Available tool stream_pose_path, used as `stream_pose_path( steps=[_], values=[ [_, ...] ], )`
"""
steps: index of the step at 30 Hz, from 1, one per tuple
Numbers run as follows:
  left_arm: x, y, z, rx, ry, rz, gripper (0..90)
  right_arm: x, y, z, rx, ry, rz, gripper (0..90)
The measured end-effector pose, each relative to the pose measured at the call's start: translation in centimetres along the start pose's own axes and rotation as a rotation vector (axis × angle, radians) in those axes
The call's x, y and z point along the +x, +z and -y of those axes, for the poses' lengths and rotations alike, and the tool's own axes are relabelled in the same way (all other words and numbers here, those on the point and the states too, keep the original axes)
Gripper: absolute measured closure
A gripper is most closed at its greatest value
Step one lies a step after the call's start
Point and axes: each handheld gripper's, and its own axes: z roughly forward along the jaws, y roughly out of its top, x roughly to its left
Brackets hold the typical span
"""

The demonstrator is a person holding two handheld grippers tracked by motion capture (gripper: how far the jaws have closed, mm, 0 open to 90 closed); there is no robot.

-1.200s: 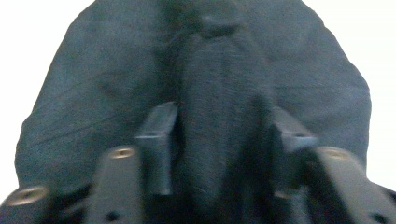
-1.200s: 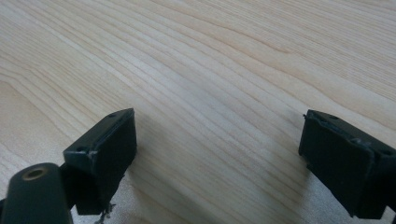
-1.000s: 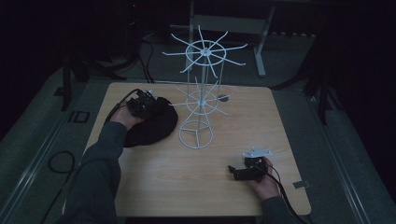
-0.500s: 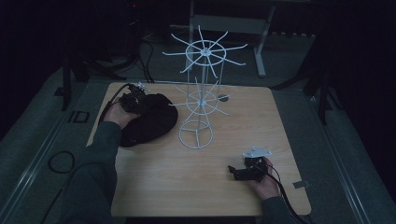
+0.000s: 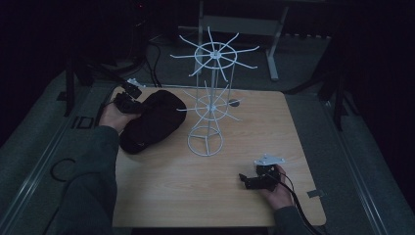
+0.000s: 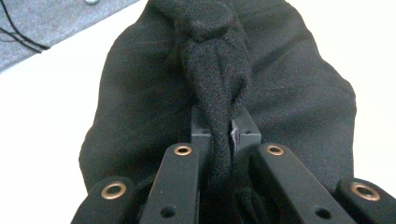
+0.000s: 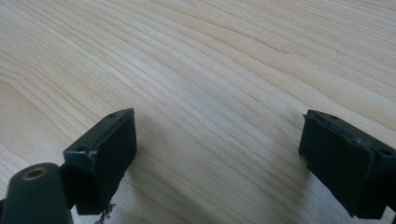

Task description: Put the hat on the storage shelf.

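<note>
High view, left gripper [image 5: 128, 96] at 10 o'clock clamping black cloth [image 5: 152, 120] (bunched fold), white wire rack [image 5: 209, 100] centre, right gripper [image 5: 247, 180] at 5 o'clock, jaws spread.

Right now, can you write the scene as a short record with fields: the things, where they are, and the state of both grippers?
table: wooden top, seen from above
rack: white wire rack, upright near the table's middle
cloth: black cloth, in a heap left of the rack, at the table's far left
left gripper: jaws shut on a fold of the cloth
right gripper: jaws wide open, nothing between them, low over bare wood at the table's near right
</note>
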Motion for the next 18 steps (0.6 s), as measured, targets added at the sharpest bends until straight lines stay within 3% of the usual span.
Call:
stream_pose_path(
  steps=[18],
  values=[
    [1.3,-4.0,0.6,-0.125,-0.063,0.013,84.4,0.0,0.0,0.0,0.000,0.000,0.000,11.0]
  ],
)
